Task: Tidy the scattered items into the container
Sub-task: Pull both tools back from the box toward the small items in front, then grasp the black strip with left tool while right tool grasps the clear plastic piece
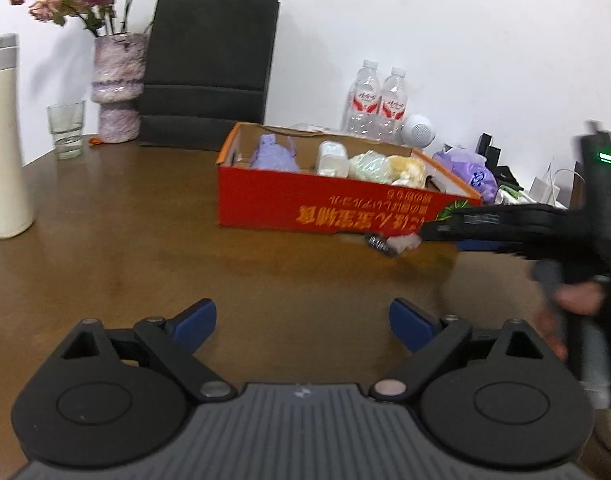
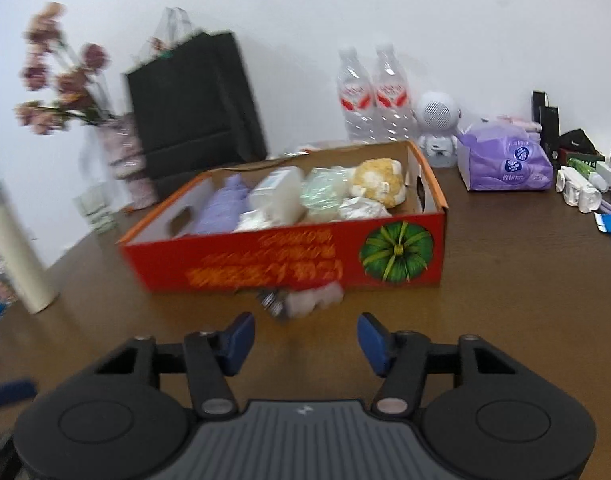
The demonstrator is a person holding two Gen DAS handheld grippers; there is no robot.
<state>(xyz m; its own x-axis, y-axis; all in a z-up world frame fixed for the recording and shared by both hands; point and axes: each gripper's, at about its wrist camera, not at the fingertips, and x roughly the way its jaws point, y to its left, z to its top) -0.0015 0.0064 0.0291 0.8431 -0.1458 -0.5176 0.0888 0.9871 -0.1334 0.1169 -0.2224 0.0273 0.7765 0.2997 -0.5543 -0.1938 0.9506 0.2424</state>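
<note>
Against the near wall of the red cardboard box (image 2: 281,256), low on the brown wooden table (image 2: 505,300), lie the last loose items: a small pale wrapped thing (image 2: 317,298) touching a dark, springy-looking piece (image 2: 271,300), both too blurred to name more closely. Inside the box already sit a lilac bundle (image 2: 221,208), a white plastic container (image 2: 277,196), a pale green packet (image 2: 325,192) and a tan plush toy (image 2: 379,180), so the tidying looks far along, with this pickup probably among the last steps. The right gripper (image 2: 305,338) points at the loose pair with its blue pads apart and nothing between them; they have not reached the items. Next, I judge, it must go forward and down so the pads straddle the pale thing, then close, lift clear of the box wall and release inside. The wall stands right behind the items, leaving little room for the far fingertip. The left gripper (image 1: 303,326) hangs over bare table, jaws wide and empty, well apart from the box. A hand (image 1: 577,296) holds the right tool's grip in the left view.

Farther out stand two water bottles (image 2: 371,96), a purple tissue pack (image 2: 505,160), a small white robot-shaped figure (image 2: 437,120), a black paper bag (image 2: 193,104), a vase of dried roses (image 1: 117,84), a drinking glass (image 1: 67,128) and a cream tumbler (image 1: 5,140), all before a plain white wall.
</note>
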